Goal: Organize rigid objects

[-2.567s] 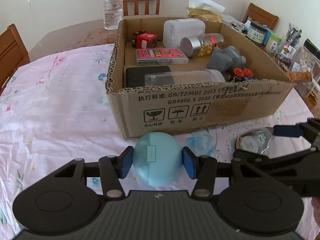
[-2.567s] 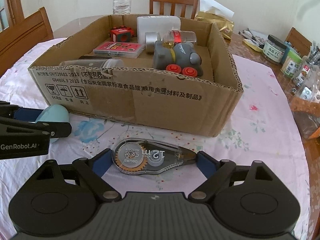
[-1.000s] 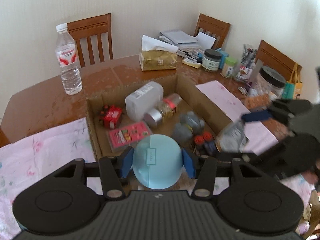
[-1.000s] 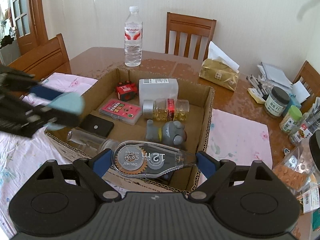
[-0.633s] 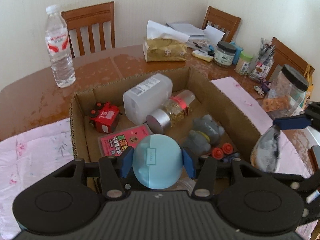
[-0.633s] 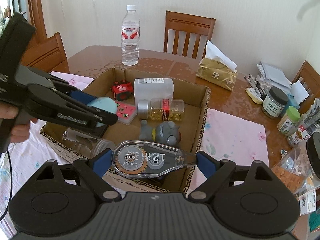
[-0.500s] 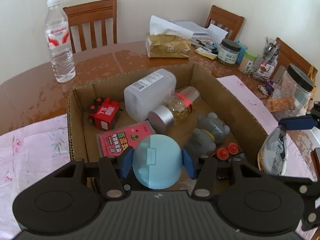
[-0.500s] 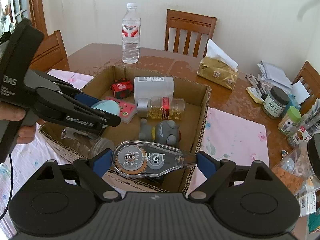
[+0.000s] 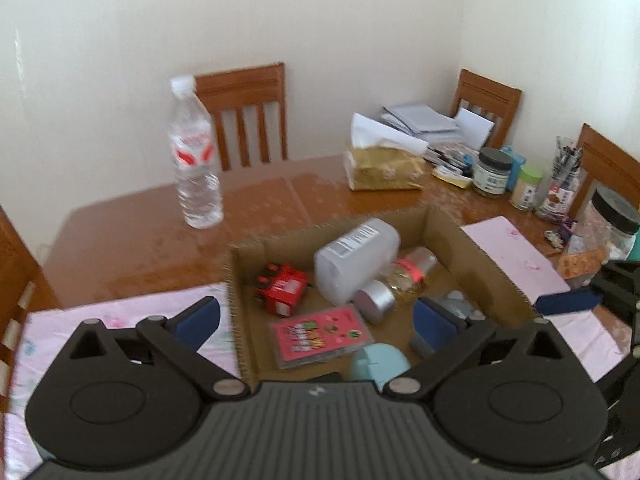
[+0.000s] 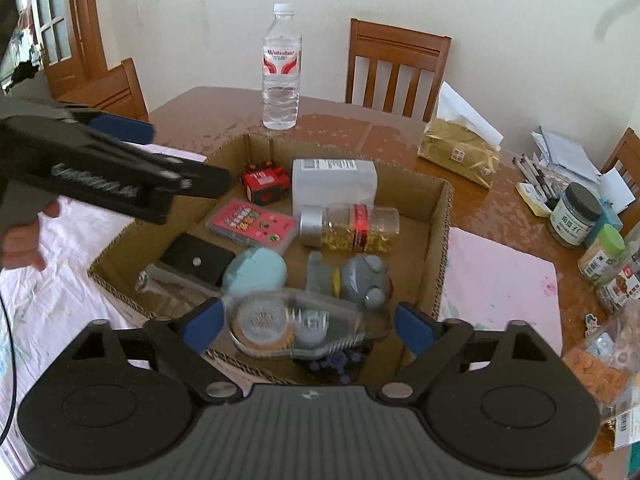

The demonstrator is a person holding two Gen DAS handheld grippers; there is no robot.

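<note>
A cardboard box [image 10: 440, 216] stands on the table and holds several objects. My left gripper [image 9: 316, 320] is open and empty above the box; it also shows in the right wrist view [image 10: 120, 160]. The light blue oval case [image 10: 255, 270] lies inside the box near the pink card box [image 10: 252, 229]; it shows low in the left wrist view [image 9: 379, 364]. My right gripper [image 10: 308, 324] is open over the box's near edge. The clear correction tape dispenser [image 10: 296, 328] is blurred between its open fingers, apart from both pads.
The box also holds a red toy [image 10: 266, 182], a white container [image 10: 334, 184], a glass jar [image 10: 352, 228], a grey toy [image 10: 362, 278] and a black item [image 10: 196, 260]. A water bottle [image 10: 281, 76], tissue pack [image 10: 460, 152], jars [image 10: 576, 216] and chairs stand around.
Both grippers have opened. The blue case has dropped from the left gripper into the box, and the tape dispenser has come loose from the right gripper. The left gripper has risen.
</note>
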